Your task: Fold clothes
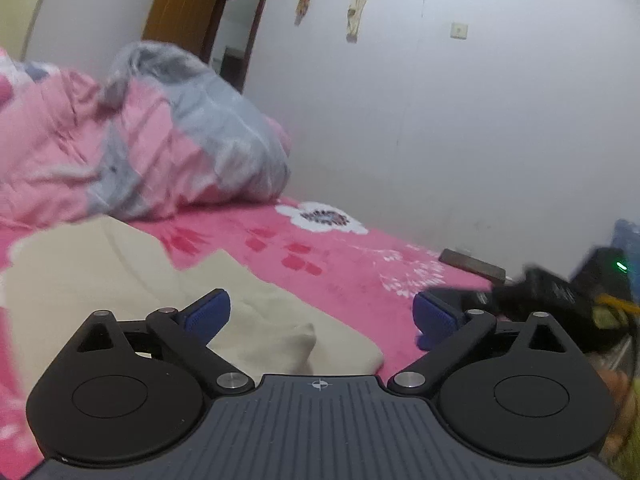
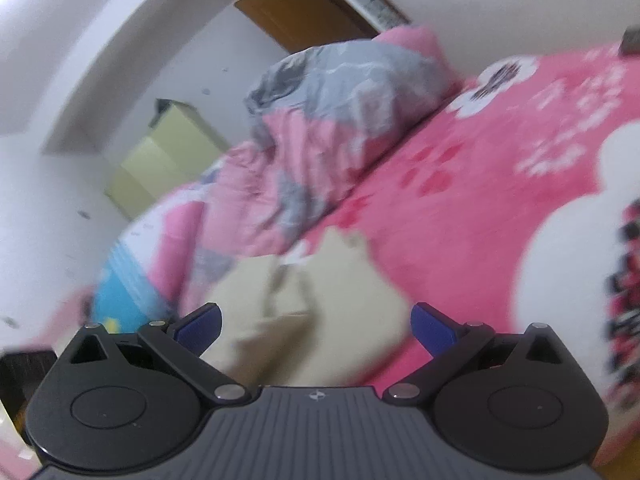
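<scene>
With both sets of fingers spread wide and empty, the left gripper (image 1: 322, 316) and right gripper (image 2: 316, 322) hover over the cream garment (image 1: 120, 268) lying on the pink bed (image 1: 360, 256). Best play: pinch opposite edges cleanly, single layer, then fold evenly.

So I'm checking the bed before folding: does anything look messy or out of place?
The cream garment lies rumpled on the pink blanket, not flat. A quilt is heaped behind it. Both grippers, left and right, are open and empty.

Garment (image 1: 120, 276) on bed (image 1: 352, 256) (before quilt (image 1: 160, 140))
</scene>
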A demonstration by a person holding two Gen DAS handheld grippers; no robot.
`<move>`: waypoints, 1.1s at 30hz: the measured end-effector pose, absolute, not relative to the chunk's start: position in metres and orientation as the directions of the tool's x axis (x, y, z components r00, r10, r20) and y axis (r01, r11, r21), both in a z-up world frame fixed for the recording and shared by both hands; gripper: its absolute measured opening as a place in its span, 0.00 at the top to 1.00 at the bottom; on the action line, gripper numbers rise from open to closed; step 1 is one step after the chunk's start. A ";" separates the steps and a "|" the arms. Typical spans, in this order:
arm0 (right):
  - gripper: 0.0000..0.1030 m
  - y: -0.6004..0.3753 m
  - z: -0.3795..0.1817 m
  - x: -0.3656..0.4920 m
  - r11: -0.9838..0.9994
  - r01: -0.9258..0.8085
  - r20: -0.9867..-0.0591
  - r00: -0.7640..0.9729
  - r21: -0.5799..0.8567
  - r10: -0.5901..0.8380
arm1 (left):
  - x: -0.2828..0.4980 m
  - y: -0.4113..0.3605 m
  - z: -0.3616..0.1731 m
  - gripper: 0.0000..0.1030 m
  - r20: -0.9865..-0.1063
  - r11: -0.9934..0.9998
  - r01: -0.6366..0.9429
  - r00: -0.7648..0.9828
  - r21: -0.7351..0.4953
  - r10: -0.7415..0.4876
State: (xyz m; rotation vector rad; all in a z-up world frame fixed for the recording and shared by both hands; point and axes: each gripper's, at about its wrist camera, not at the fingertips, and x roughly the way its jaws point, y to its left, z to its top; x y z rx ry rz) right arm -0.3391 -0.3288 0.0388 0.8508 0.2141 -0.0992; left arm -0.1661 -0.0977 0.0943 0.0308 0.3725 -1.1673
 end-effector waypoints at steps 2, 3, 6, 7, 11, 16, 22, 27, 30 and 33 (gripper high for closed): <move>0.00 -0.324 0.040 -0.334 0.613 0.117 -0.205 0.976 0.781 0.076 | -0.175 -0.081 0.095 0.04 -0.339 0.453 0.886 0.398 -0.101 -0.853; 0.00 -0.322 0.039 -0.328 0.585 0.092 -0.198 0.973 0.806 0.120 | -0.179 -0.073 0.096 0.04 -0.355 0.478 0.876 0.427 -0.066 -0.832; 0.03 -0.314 0.038 -0.304 0.529 0.064 -0.204 0.956 0.846 0.210 | -0.188 -0.053 0.086 0.05 -0.411 0.564 0.818 0.554 0.109 -0.724; 0.04 -0.311 0.039 -0.295 0.526 0.065 -0.214 0.950 0.848 0.228 | -0.190 -0.050 0.080 0.05 -0.426 0.584 0.795 0.592 0.168 -0.684; 0.14 -0.299 0.042 -0.258 0.530 0.095 -0.276 0.921 0.842 0.274 | -0.187 -0.050 0.061 0.07 -0.469 0.620 0.742 0.655 0.255 -0.592; 0.33 -0.288 0.036 -0.220 0.542 0.179 -0.372 0.888 0.821 0.269 | -0.178 -0.055 0.051 0.20 -0.480 0.661 0.718 0.669 0.220 -0.567; 0.68 -0.277 0.027 -0.197 0.575 0.202 -0.395 0.889 0.793 0.233 | -0.167 -0.060 0.039 0.28 -0.494 0.708 0.684 0.684 0.178 -0.537; 0.82 -0.270 0.068 -0.215 0.697 0.131 -0.318 0.937 0.705 0.146 | -0.167 -0.065 0.040 0.35 -0.484 0.716 0.672 0.699 0.192 -0.526; 0.82 -0.270 0.089 -0.235 0.769 0.118 -0.270 0.960 0.629 0.074 | -0.172 -0.070 0.042 0.34 -0.467 0.701 0.673 0.711 0.236 -0.525; 0.83 -0.289 0.067 -0.241 0.744 0.184 -0.316 0.948 0.642 0.038 | -0.175 -0.074 0.040 0.34 -0.481 0.694 0.679 0.703 0.238 -0.523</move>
